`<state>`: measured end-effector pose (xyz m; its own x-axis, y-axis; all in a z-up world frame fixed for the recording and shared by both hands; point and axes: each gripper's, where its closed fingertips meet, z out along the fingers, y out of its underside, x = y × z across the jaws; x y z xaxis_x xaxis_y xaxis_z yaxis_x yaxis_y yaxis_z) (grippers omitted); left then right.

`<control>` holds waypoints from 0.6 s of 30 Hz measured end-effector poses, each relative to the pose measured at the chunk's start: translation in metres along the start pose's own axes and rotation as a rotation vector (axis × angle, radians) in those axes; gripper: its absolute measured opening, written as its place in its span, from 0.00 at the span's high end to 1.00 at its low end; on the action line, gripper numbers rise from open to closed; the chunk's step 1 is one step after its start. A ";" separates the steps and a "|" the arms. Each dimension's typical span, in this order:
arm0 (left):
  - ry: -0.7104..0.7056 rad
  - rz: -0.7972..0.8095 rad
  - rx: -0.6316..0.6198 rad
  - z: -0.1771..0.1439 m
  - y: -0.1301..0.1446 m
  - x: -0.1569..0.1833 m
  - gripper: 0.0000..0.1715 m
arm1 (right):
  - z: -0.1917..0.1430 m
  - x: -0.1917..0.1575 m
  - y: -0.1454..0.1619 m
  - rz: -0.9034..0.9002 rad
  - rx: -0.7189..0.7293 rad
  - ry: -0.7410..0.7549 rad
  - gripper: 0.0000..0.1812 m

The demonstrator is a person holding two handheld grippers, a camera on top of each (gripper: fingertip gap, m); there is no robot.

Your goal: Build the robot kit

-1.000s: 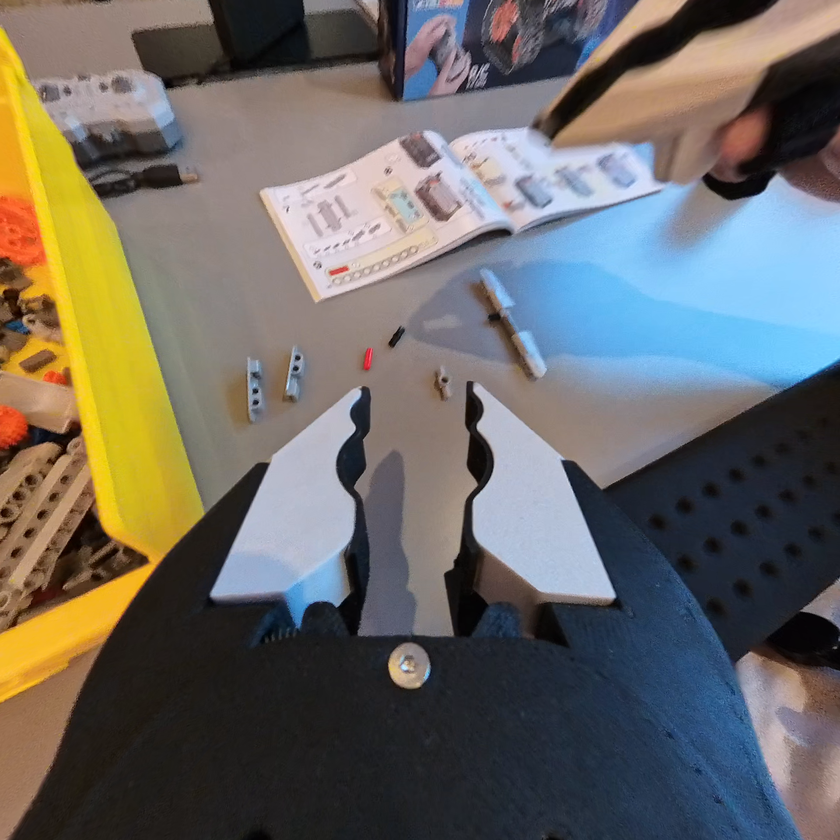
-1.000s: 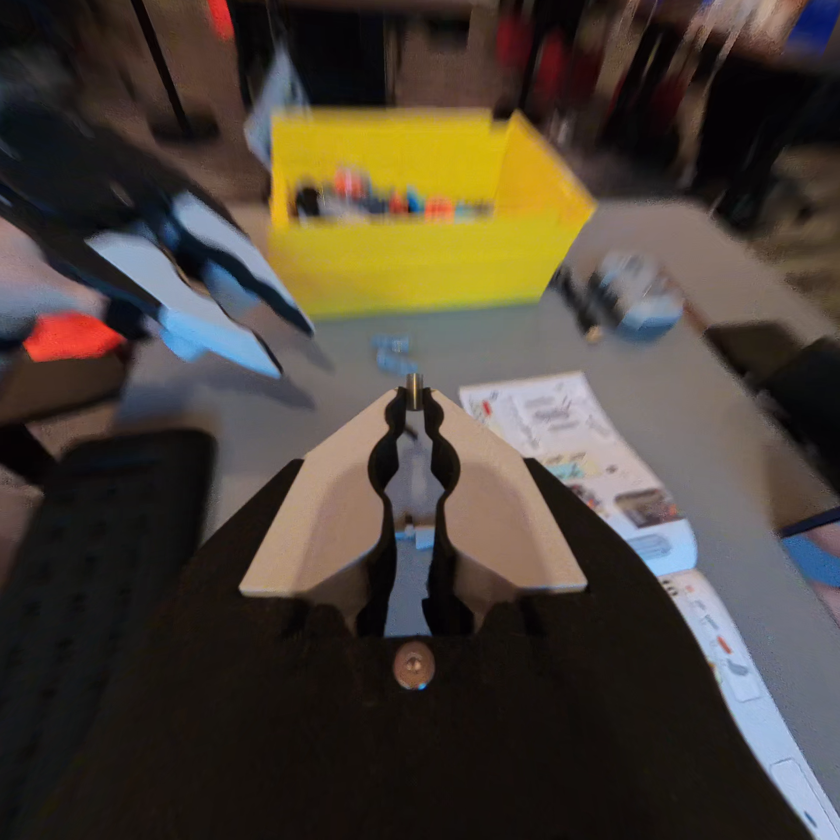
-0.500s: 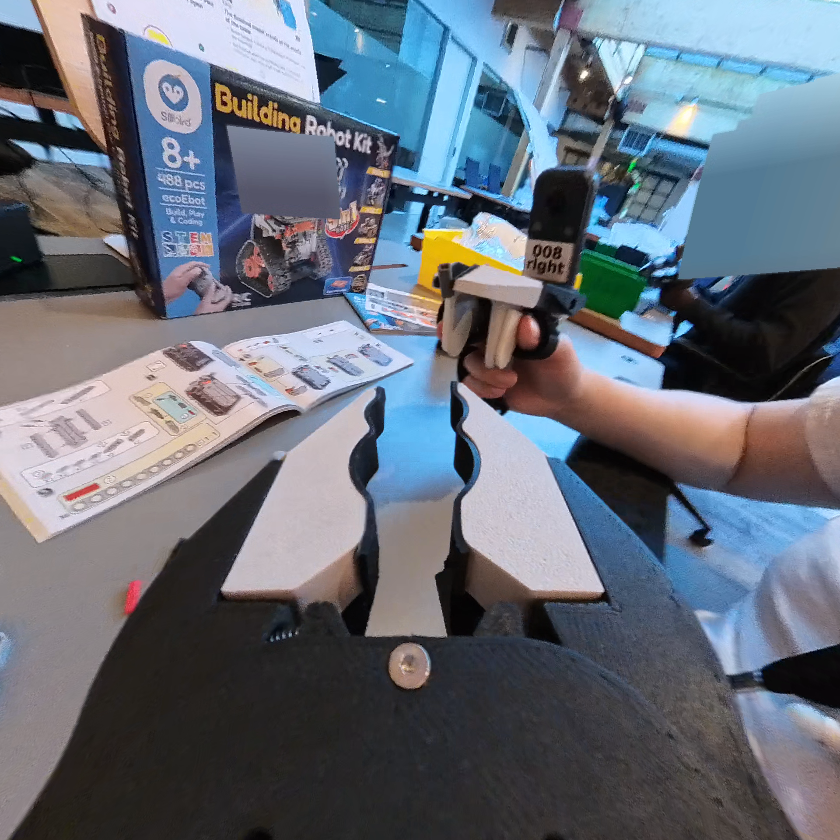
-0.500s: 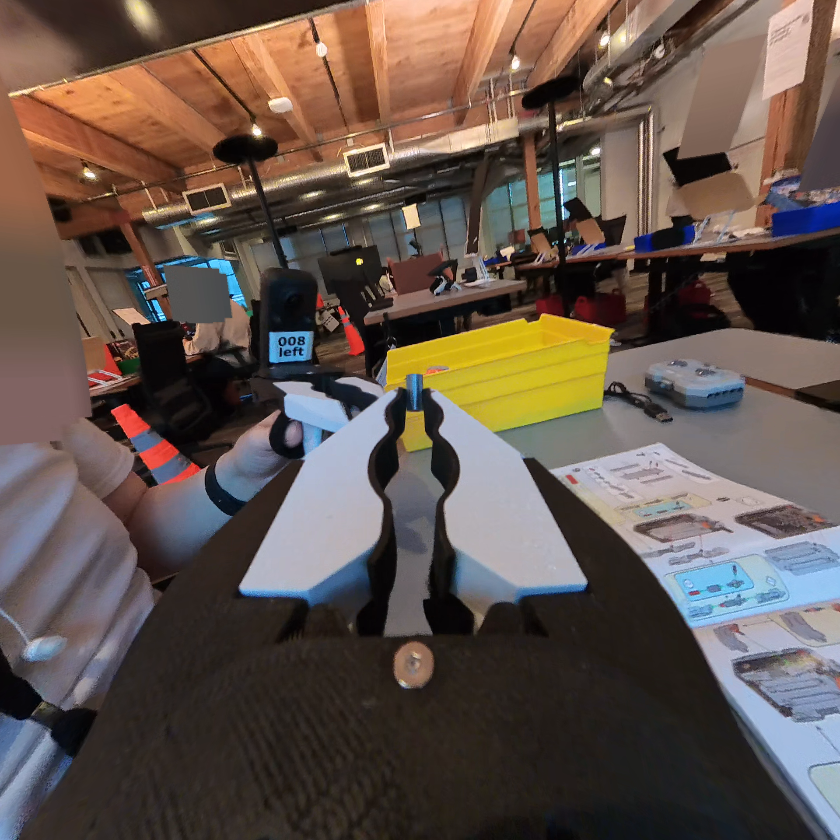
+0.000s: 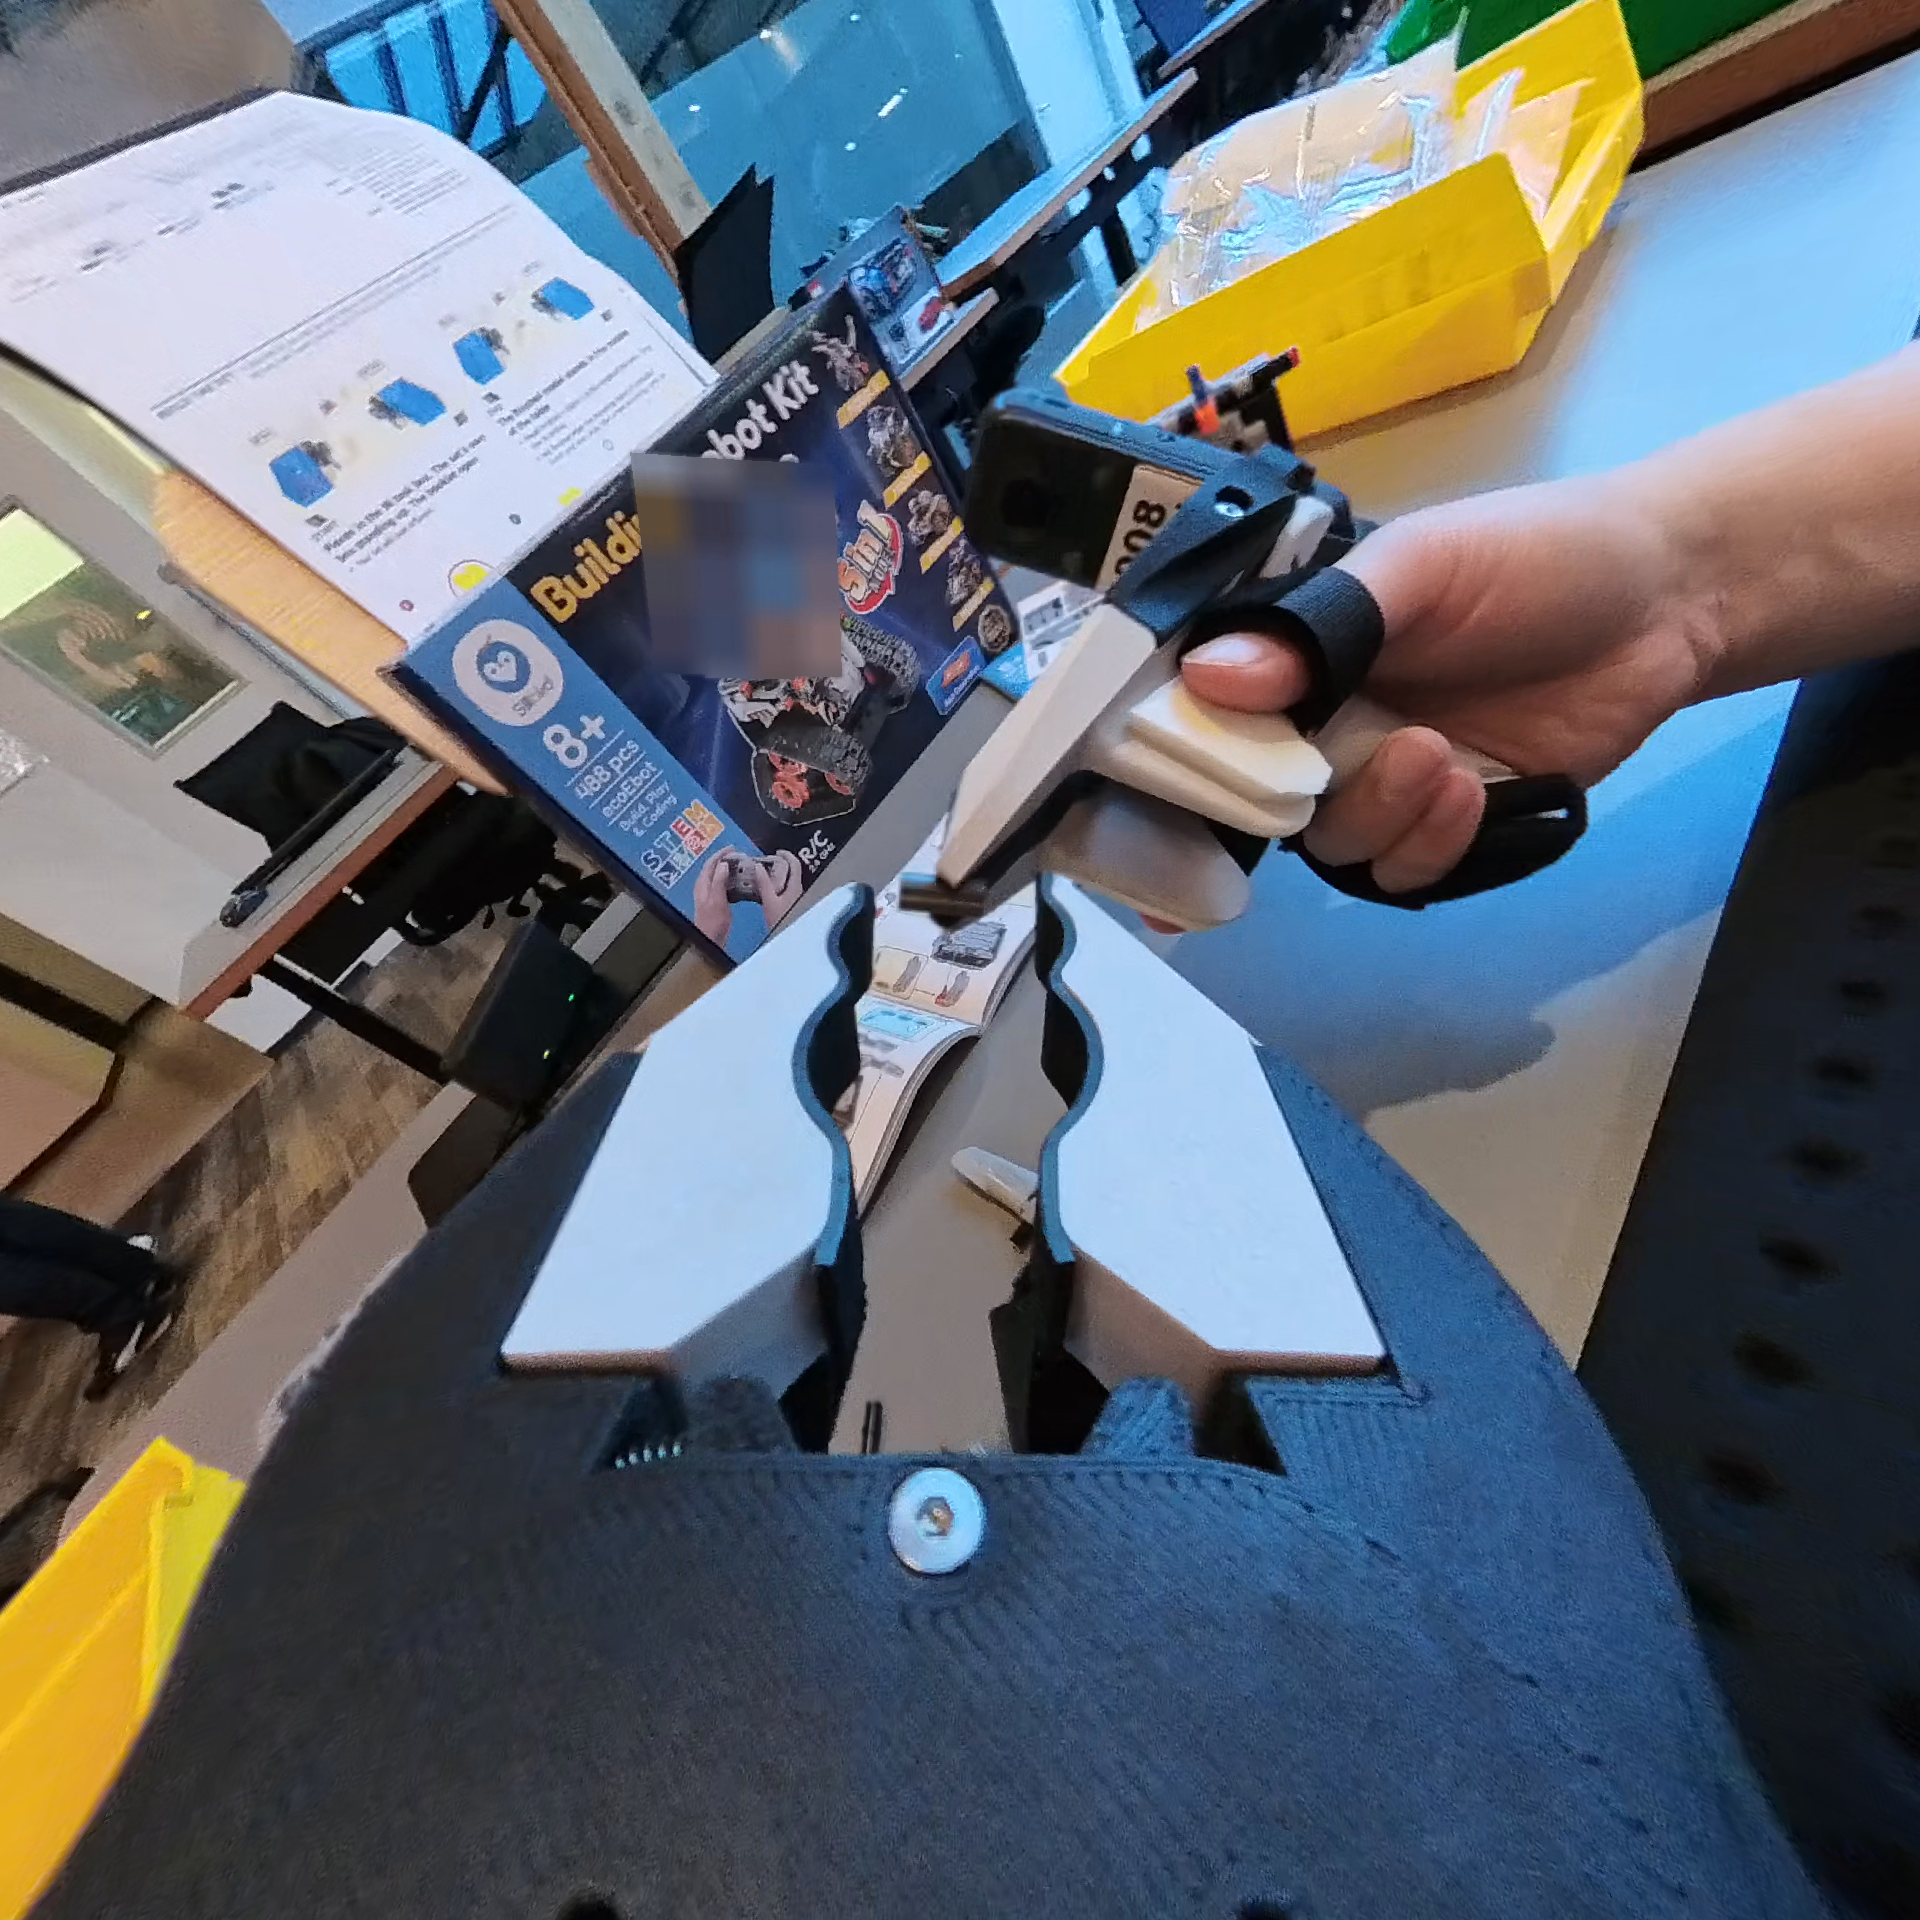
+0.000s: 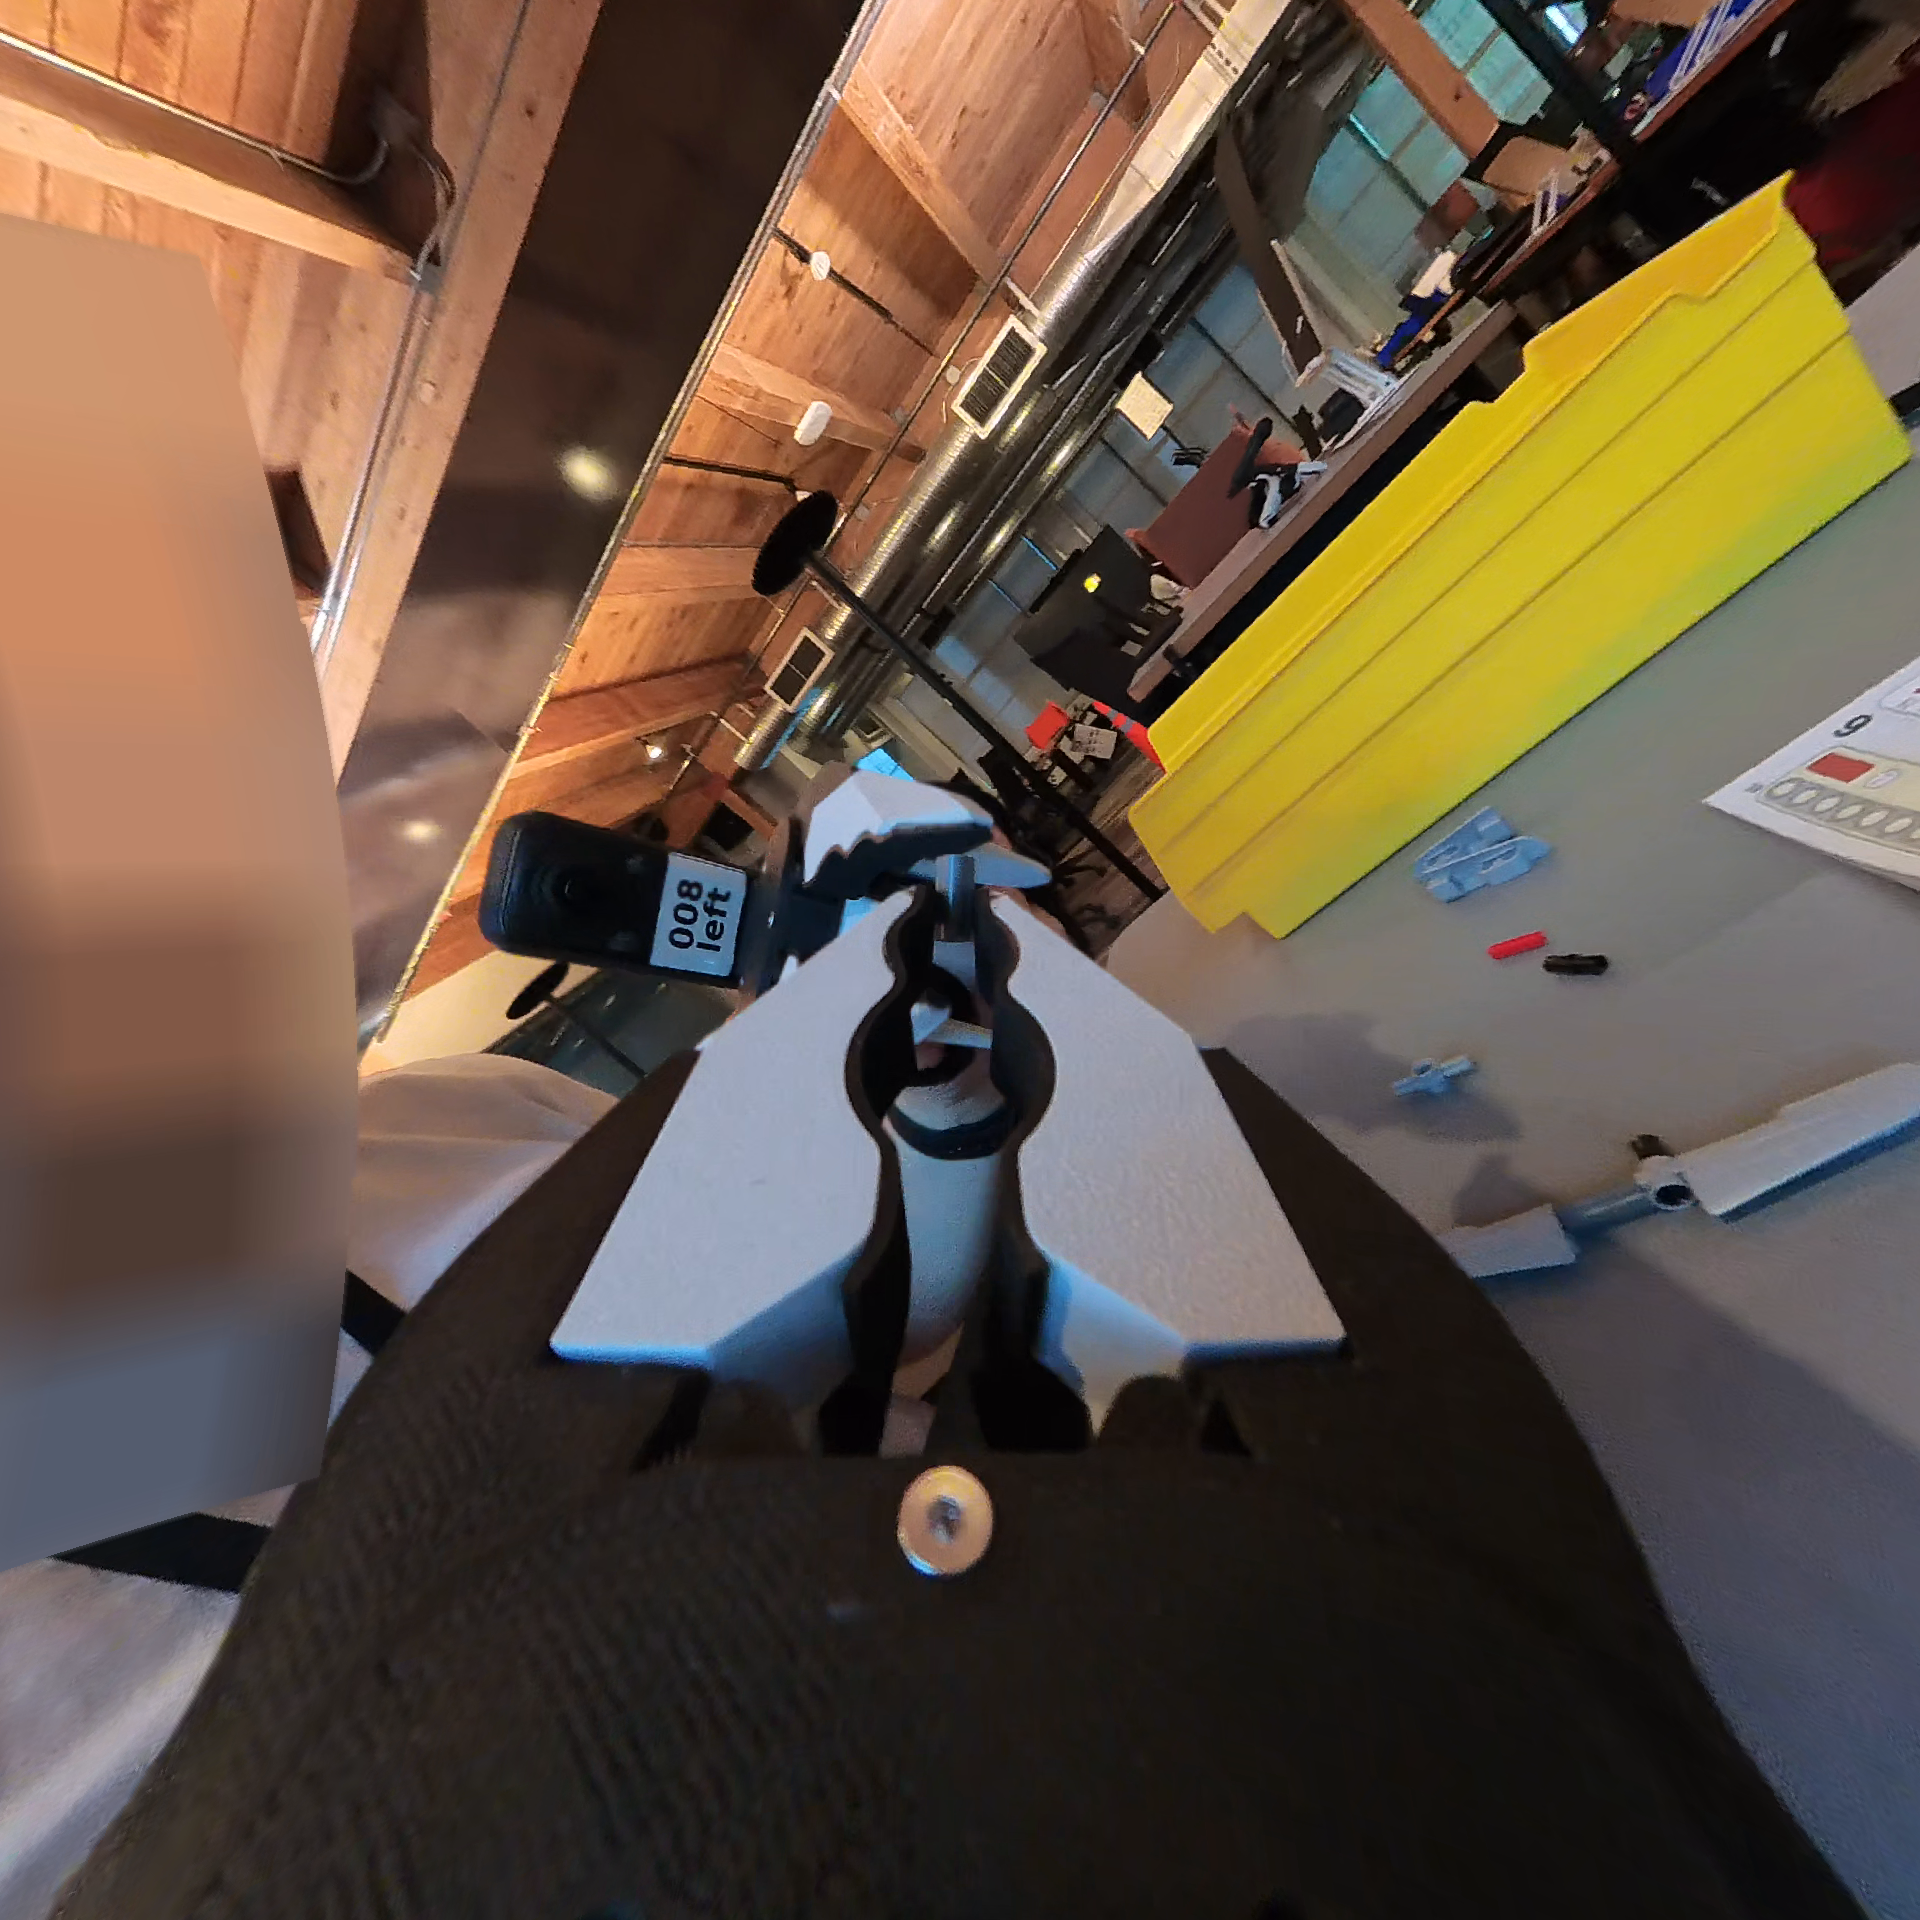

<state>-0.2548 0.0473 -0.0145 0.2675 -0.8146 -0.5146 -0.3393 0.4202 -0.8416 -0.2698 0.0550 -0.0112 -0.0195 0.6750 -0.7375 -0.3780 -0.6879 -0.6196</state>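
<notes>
My left tongs (image 5: 945, 914) stand open with nothing between the fingers, raised above the grey table (image 5: 1455, 997). Straight ahead of their tips, my right tongs (image 5: 951, 883) are closed on a small dark grey peg (image 5: 928, 896), its end poking out just beyond the tips and sitting right at the mouth of the left pair. In the right wrist view the peg (image 6: 954, 896) stands up from the closed tips, with the left tongs (image 6: 961, 852) just behind it.

A blue kit box (image 5: 727, 665) stands at the far side of the table, an open instruction booklet (image 5: 914, 997) in front of it. On the table lie a yellow bin (image 6: 1538, 582), two light grey beams (image 6: 1481, 868), a red pin (image 6: 1515, 947), a black pin (image 6: 1574, 964), a small grey connector (image 6: 1432, 1075) and a long grey axle assembly (image 6: 1683, 1184).
</notes>
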 end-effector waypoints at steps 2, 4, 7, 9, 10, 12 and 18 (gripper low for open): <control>0.008 0.033 -0.016 0.003 0.001 0.002 0.88 | 0.000 0.000 0.002 0.013 -0.009 -0.007 0.98; -0.009 0.086 -0.031 0.003 0.003 0.001 0.92 | 0.001 0.000 0.006 0.022 -0.033 -0.013 0.98; 0.031 0.160 -0.044 -0.001 0.004 0.008 0.92 | 0.001 -0.001 0.014 0.043 -0.103 -0.045 0.97; 0.109 0.204 -0.046 -0.005 0.005 0.018 0.92 | -0.001 -0.004 0.023 0.060 -0.183 -0.076 0.97; 0.144 0.218 -0.045 -0.007 0.006 0.022 0.92 | -0.002 -0.005 0.027 0.069 -0.213 -0.091 0.97; 0.182 0.233 -0.042 -0.010 0.005 0.027 0.92 | -0.002 -0.007 0.031 0.077 -0.237 -0.106 0.97; 0.085 0.150 -0.106 -0.024 0.021 0.000 0.81 | -0.005 -0.006 0.016 -0.067 -0.187 -0.033 0.97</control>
<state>-0.2835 0.0467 -0.0279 0.1310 -0.7789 -0.6133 -0.4638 0.4986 -0.7323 -0.2705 0.0391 -0.0183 -0.0313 0.7269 -0.6861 -0.2009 -0.6770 -0.7081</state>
